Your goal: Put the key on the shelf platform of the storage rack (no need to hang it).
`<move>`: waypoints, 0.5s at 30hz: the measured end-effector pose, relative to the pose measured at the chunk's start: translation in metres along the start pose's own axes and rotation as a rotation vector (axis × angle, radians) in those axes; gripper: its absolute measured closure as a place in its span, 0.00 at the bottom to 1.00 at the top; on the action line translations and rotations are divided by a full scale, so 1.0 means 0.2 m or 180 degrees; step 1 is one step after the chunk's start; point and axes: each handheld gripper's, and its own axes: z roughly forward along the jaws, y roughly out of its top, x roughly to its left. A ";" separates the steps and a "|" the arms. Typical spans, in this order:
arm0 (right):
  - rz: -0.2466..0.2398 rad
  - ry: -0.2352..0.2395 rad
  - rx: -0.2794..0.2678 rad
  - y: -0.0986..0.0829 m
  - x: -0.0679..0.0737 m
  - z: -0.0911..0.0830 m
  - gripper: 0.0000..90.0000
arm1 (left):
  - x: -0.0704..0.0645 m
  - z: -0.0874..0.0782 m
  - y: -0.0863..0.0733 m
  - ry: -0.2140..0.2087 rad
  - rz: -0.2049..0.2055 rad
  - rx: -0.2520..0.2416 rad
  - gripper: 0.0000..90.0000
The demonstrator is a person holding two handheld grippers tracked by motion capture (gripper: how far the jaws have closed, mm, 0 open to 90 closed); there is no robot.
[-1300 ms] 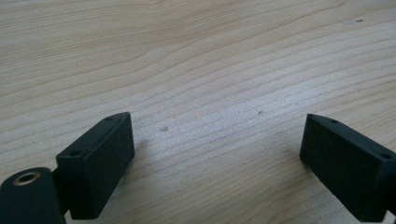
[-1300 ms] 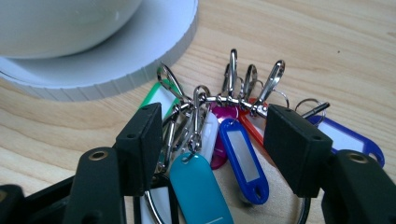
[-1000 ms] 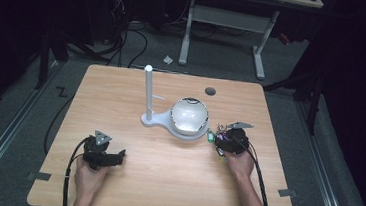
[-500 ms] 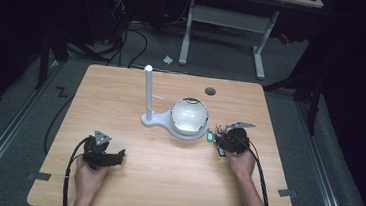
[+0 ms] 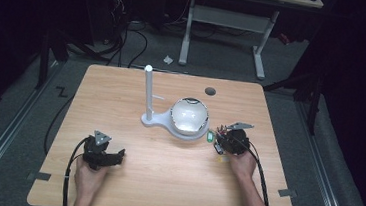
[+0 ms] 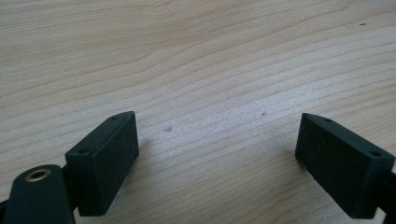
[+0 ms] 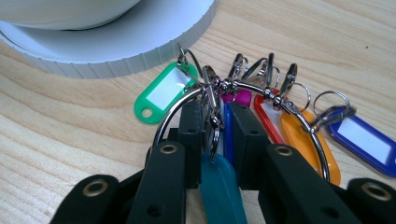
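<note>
Several coloured key tags (image 7: 163,92), green, teal, red, orange, blue, hang on one metal ring (image 7: 243,88) beside the white stand (image 5: 179,128) on the desk (image 5: 121,92). Right gripper (image 7: 215,121) fingers pinch the ring; left gripper (image 6: 217,158) fingers gape wide, empty.

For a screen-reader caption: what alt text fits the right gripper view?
The right gripper is shut on a teal tag of a key-tag bunch on a metal ring, with a green tag beside a white base on the wooden table.
</note>
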 end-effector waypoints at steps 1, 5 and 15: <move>-0.0003 -0.0003 -0.0011 0.00 0.00 0.00 0.86 | 0.00 0.00 0.00 0.0001 -0.0001 0.0000 0.15; -0.0048 -0.0044 -0.0060 -0.01 0.01 0.00 0.87 | 0.00 0.00 0.00 0.0000 0.0002 -0.0003 0.15; -0.0026 -0.0036 -0.0162 0.00 -0.01 -0.05 0.89 | 0.00 0.00 0.00 0.0000 0.0002 -0.0006 0.16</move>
